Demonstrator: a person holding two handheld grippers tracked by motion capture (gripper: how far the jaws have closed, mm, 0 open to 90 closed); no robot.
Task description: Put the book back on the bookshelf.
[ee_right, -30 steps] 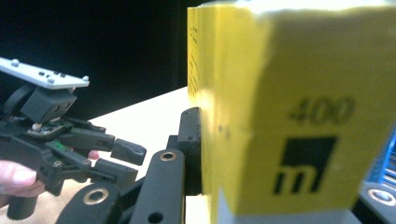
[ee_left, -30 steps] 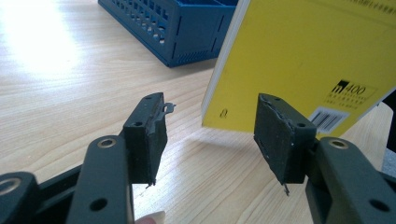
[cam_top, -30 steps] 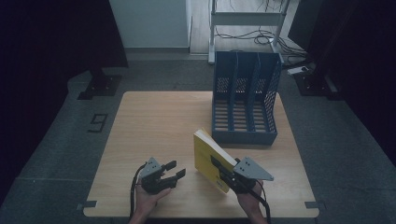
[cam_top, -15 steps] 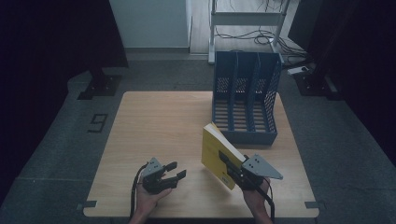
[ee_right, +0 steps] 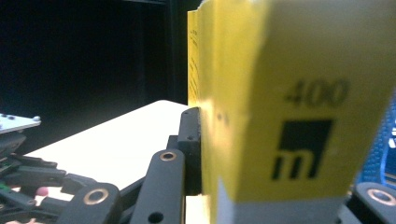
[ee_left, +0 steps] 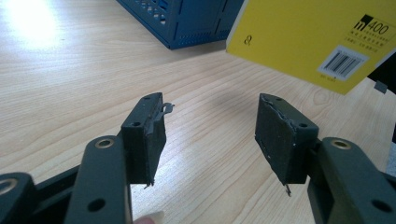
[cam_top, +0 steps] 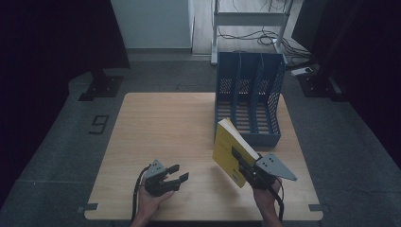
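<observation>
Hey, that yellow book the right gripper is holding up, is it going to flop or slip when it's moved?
The yellow book, clamped in the right gripper, stands tilted without sagging, so it is probably fairly stiff. Its thick page block suggests moderate weight. The cover looks smooth, so it might slide slightly in the pads.

One yellow book (cam_top: 228,149) clamped in my right gripper (cam_top: 243,163), one blue file rack (cam_top: 249,97) of three compartments just beyond it, one wooden table (cam_top: 165,127) under my two grippers, my left gripper (cam_top: 176,176) empty

High view overhead facing forward, tongs views close (sharing yellow book (ee_left: 303,37))
</observation>
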